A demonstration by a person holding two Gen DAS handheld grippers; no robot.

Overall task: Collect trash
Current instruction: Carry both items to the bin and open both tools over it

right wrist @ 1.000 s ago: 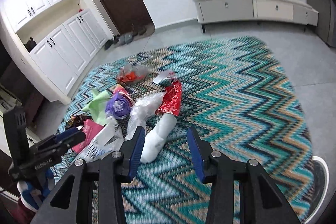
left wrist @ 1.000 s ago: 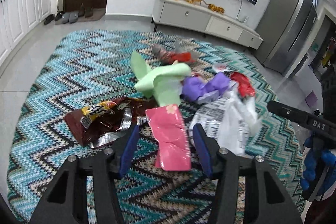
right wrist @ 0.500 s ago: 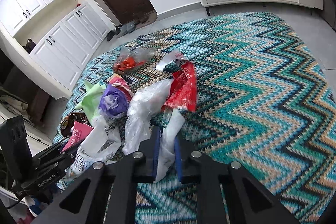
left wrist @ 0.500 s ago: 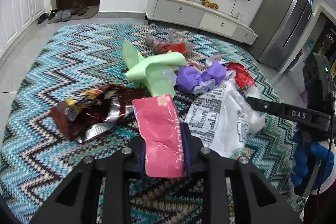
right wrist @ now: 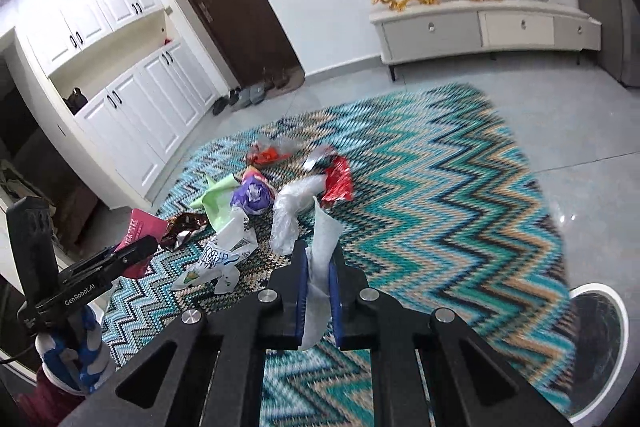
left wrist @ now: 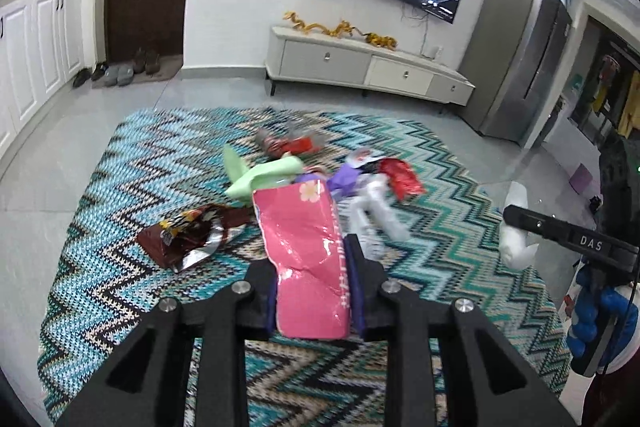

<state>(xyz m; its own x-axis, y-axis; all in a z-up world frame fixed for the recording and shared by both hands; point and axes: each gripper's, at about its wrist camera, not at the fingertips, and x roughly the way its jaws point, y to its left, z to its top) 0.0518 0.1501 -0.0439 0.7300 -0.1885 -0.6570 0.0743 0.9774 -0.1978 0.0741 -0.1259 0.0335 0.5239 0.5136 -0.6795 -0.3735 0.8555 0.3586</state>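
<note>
My left gripper (left wrist: pixel 312 259) is shut on a pink packet (left wrist: pixel 304 239) and holds it above the zigzag rug (left wrist: pixel 120 187). My right gripper (right wrist: pixel 318 255) is shut on a thin white plastic wrapper (right wrist: pixel 324 231), also clear of the rug. In the left wrist view this wrapper (left wrist: pixel 516 251) hangs from the right gripper (left wrist: pixel 520 217). A brown foil wrapper (left wrist: pixel 188 235), a green wrapper (left wrist: pixel 260 179), a purple one (left wrist: pixel 344 177), a red one (left wrist: pixel 402 179) and a clear bag (right wrist: pixel 288 211) lie on the rug. A printed white bag (right wrist: pixel 224 251) lies nearer.
A low white TV cabinet (left wrist: pixel 360 67) stands against the far wall. Shoes (left wrist: pixel 116 71) sit by the dark door, beside white cupboards (right wrist: pixel 132 115). A grey fridge (left wrist: pixel 516 67) is at the right. A round white-rimmed container (right wrist: pixel 596 347) stands off the rug's near right corner.
Both grippers closed, the left on the pink packet and the right on the white wrapper. Both then rose and drew back, lifting the two pieces off the rug.
</note>
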